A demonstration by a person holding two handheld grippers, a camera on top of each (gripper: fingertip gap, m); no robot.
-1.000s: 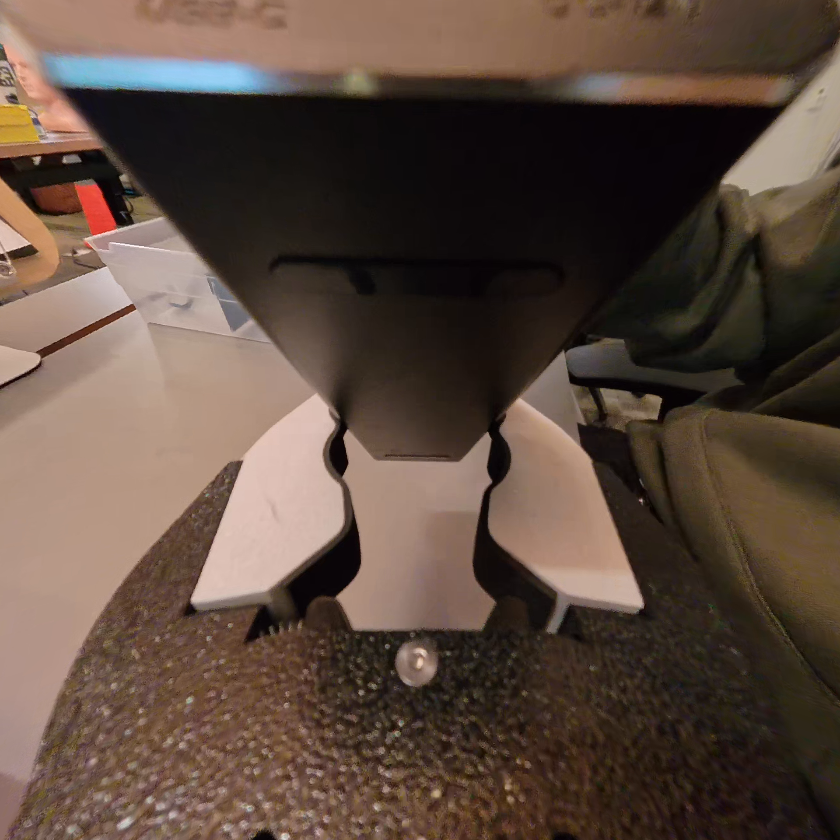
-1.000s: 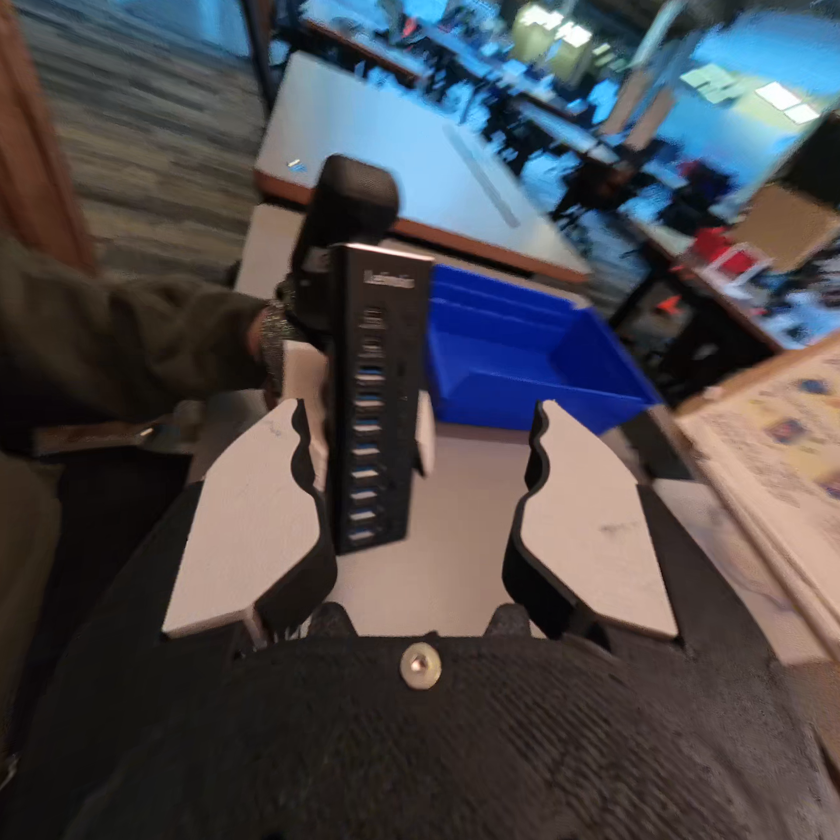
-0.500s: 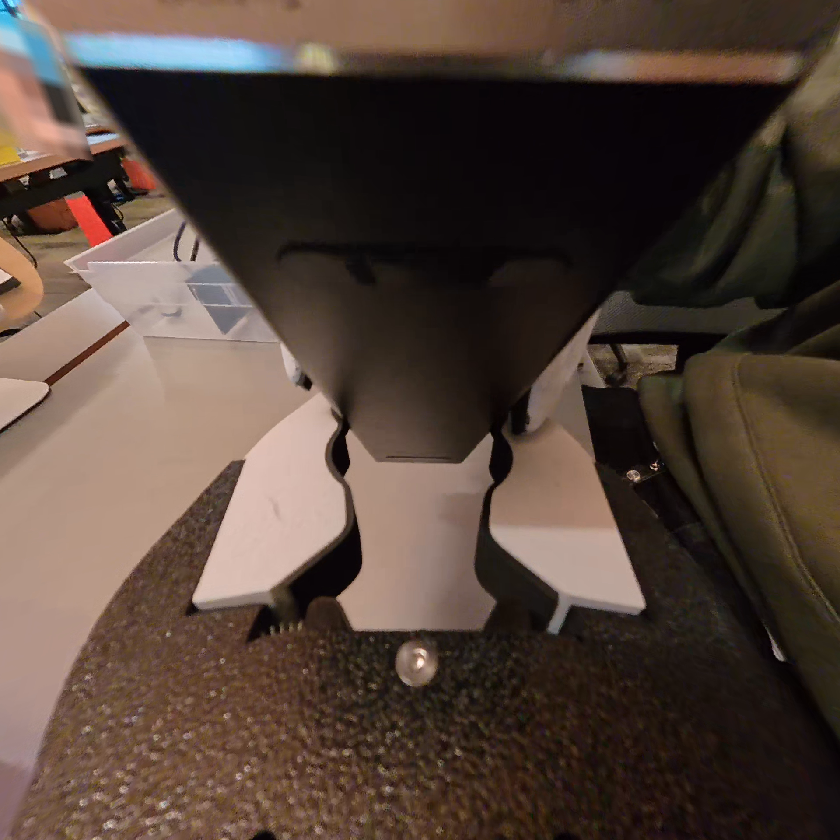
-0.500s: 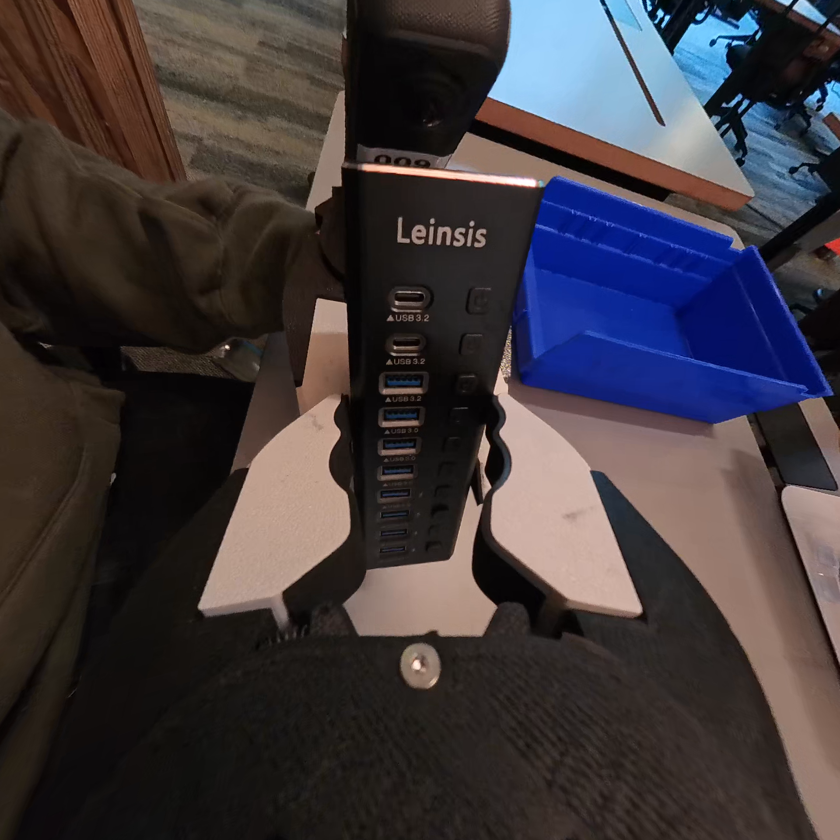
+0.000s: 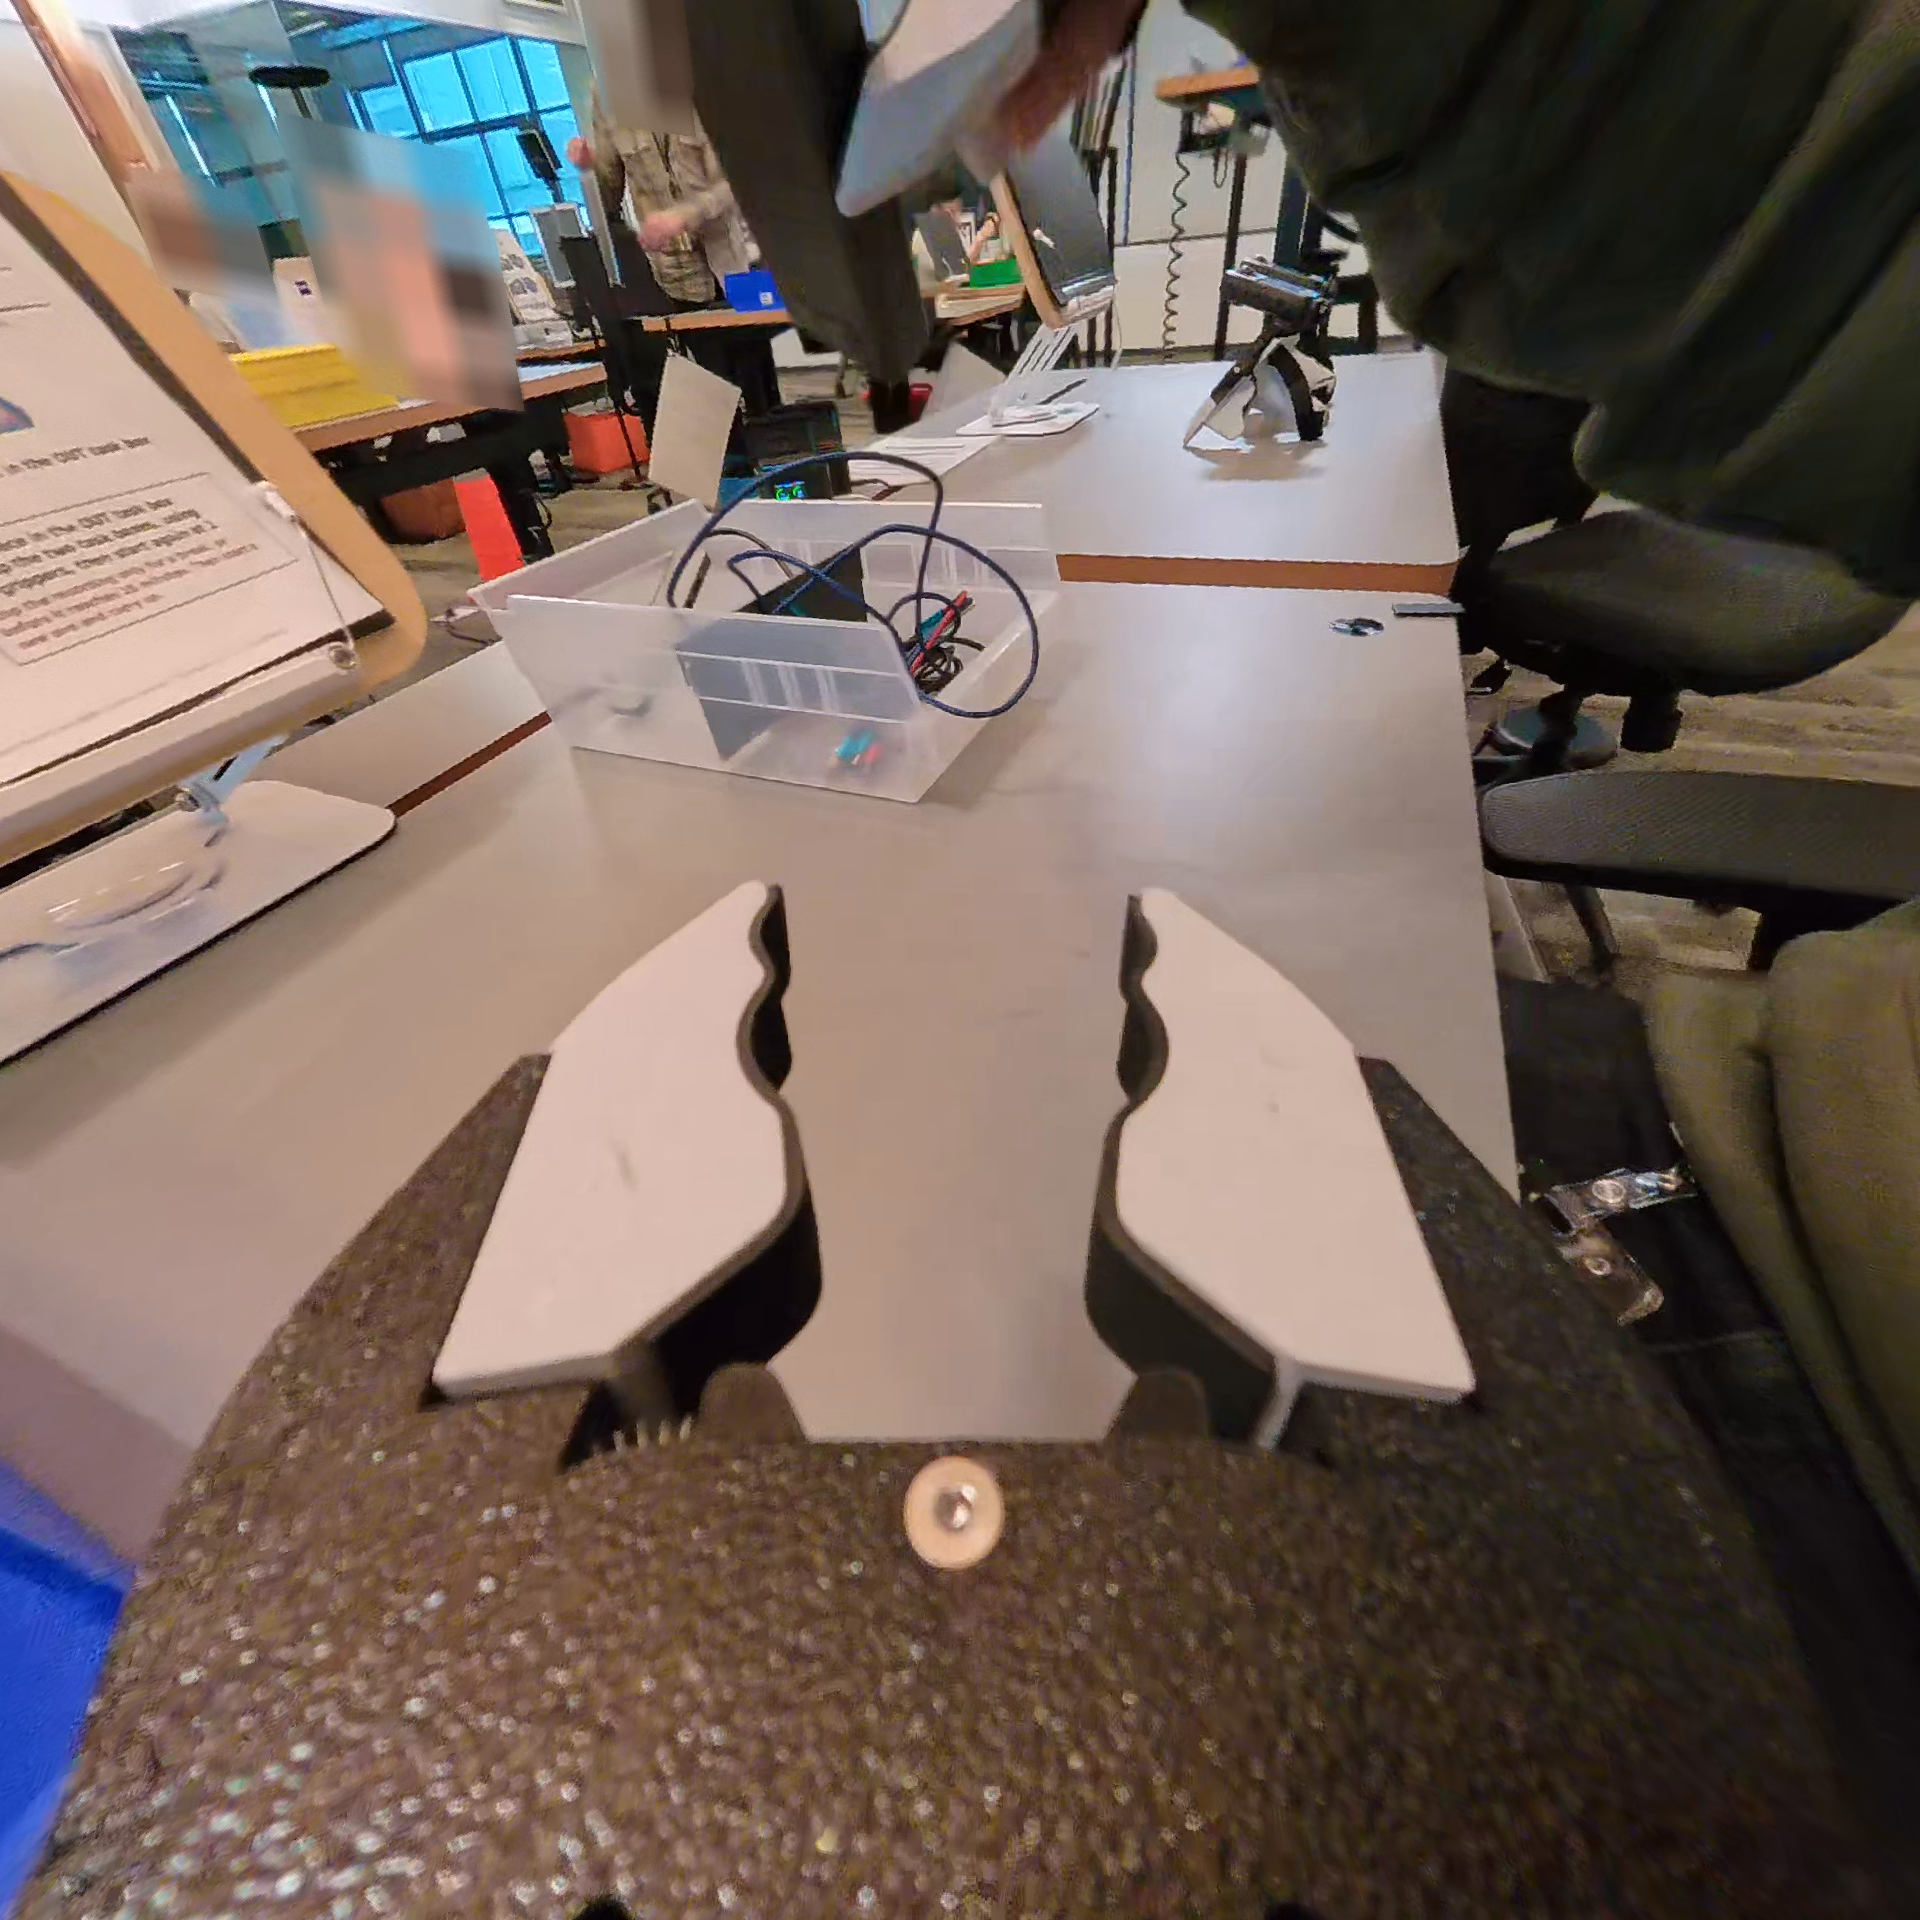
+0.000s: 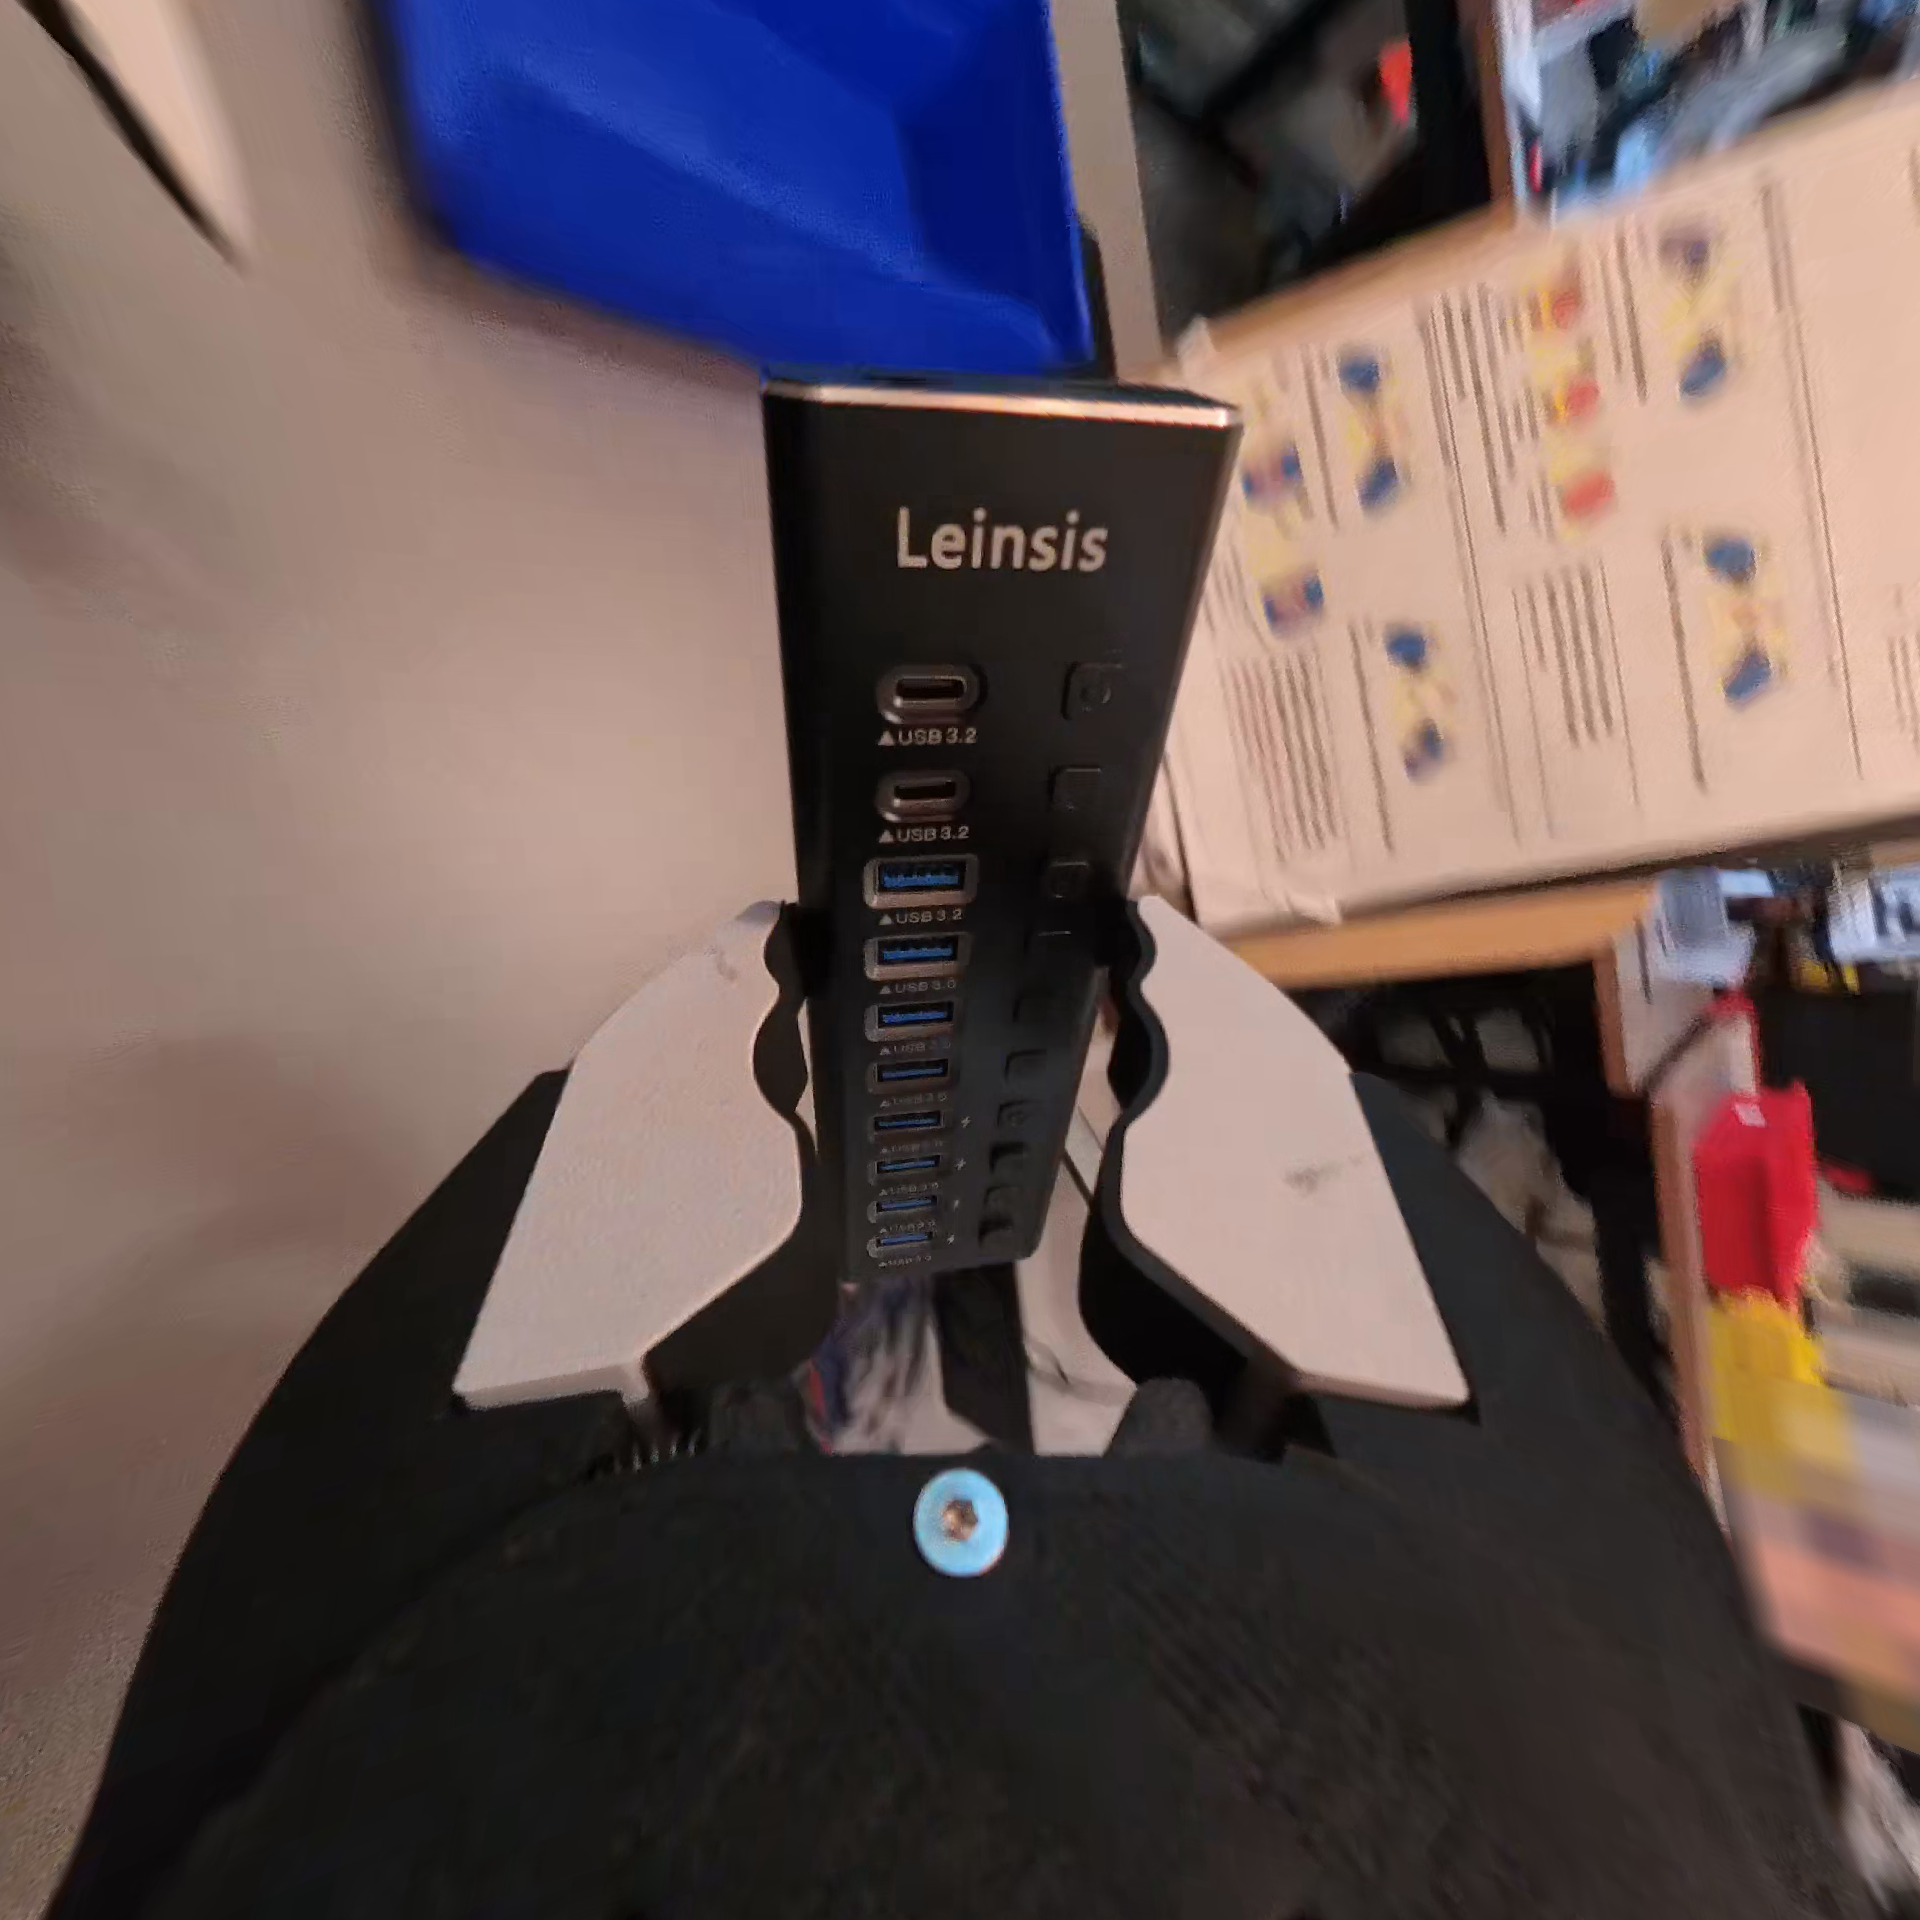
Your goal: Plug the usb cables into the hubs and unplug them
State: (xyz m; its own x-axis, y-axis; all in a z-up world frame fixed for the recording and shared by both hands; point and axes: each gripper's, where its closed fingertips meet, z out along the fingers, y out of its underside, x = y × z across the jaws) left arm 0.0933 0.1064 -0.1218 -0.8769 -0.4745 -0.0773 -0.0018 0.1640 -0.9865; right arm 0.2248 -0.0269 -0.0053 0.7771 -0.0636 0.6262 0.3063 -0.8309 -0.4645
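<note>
A black multi-port USB hub [image 6: 987, 831] is gripped by the right gripper [image 6: 956, 935], whose two white fingers [image 6: 665, 1143] are closed against the hub's long sides about halfway along its length. The hub is held pointing away from the camera, with its port face turned towards the lens; no plug is seen in any of the visible ports. Beyond the hub's far end a blue bin [image 6: 748, 177] is seen on the pale table [image 6: 364, 675], and to the right of the hub a tilted board of printed sheets [image 6: 1558, 520] is shown, blurred.

The left gripper [image 5: 951, 935] is held wide open with nothing between its fingers, above the grey table [image 5: 1195, 831]. Ahead of it, well apart, a clear plastic bin [image 5: 769, 644] is placed on the table; inside it a dark hub-like block [image 5: 810, 603] and loops of blue USB cable [image 5: 966, 623] are contained, one loop hanging over the bin's right wall. Left of the clear bin a propped instruction board [image 5: 135, 540] is seen, and to its right an office chair [image 5: 1683, 623]. A green sleeve [image 5: 1662, 260] fills the upper right corner.
</note>
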